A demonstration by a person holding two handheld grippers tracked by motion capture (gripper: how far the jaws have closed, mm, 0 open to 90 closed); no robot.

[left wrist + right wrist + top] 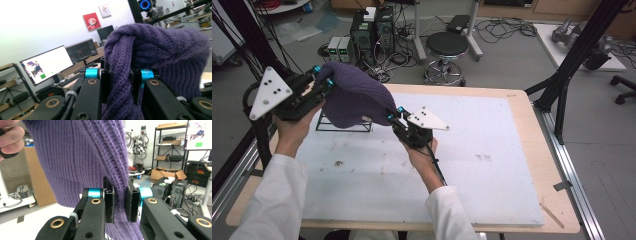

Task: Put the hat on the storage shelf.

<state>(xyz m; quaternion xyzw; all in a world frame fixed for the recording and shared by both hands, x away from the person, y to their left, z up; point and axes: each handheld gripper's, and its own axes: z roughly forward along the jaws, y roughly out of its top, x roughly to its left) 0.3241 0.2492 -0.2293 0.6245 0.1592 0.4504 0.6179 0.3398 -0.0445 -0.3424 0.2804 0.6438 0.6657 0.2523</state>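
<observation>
A purple knitted hat (pixel 353 96) hangs in the air between my two grippers, above the left part of the white table mat (pixel 492 165). My left gripper (pixel 323 78) is shut on the hat's upper left edge; its own view has the bunched purple knit (pixel 122 82) squeezed between the two black jaws (pixel 119 87). My right gripper (pixel 394 114) is shut on the hat's lower right edge, and in its view the ribbed purple knit (pixel 120 195) runs down between the jaws (pixel 120 203). The hat is stretched between the two grips.
A black wire stand (pixel 343 125) sits on the mat under the hat. Beyond the table's far edge are a black round stool (pixel 446 50) and computer boxes with cables (pixel 372 32). A black frame post (pixel 572 55) rises at the right.
</observation>
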